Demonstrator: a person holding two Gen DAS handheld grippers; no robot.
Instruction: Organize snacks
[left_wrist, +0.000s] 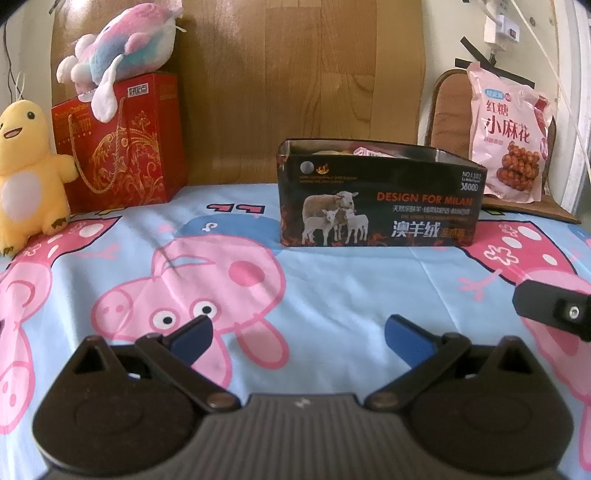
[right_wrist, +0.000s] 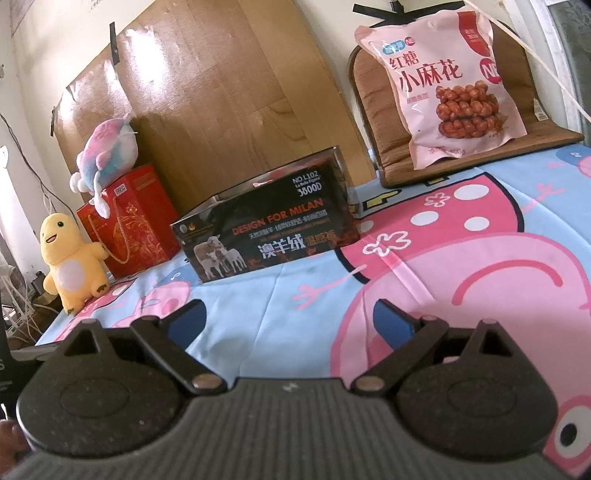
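Note:
A black open-topped box (left_wrist: 380, 199) with a sheep picture stands on the cartoon sheet; snack packets peek over its rim (left_wrist: 364, 150). It also shows in the right wrist view (right_wrist: 266, 221). A pink snack bag (left_wrist: 509, 136) leans upright on a brown cushion at the back right, also in the right wrist view (right_wrist: 447, 81). My left gripper (left_wrist: 297, 332) is open and empty, in front of the box. My right gripper (right_wrist: 288, 317) is open and empty, in front of the box and to its right. Part of the right gripper (left_wrist: 554, 310) shows at the left view's right edge.
A red gift bag (left_wrist: 122, 144) with a pink plush (left_wrist: 122, 48) on top stands at the back left, beside a yellow duck plush (left_wrist: 26, 173). A wooden board (left_wrist: 295, 74) leans against the wall behind. A brown cushion (right_wrist: 384, 122) sits under the snack bag.

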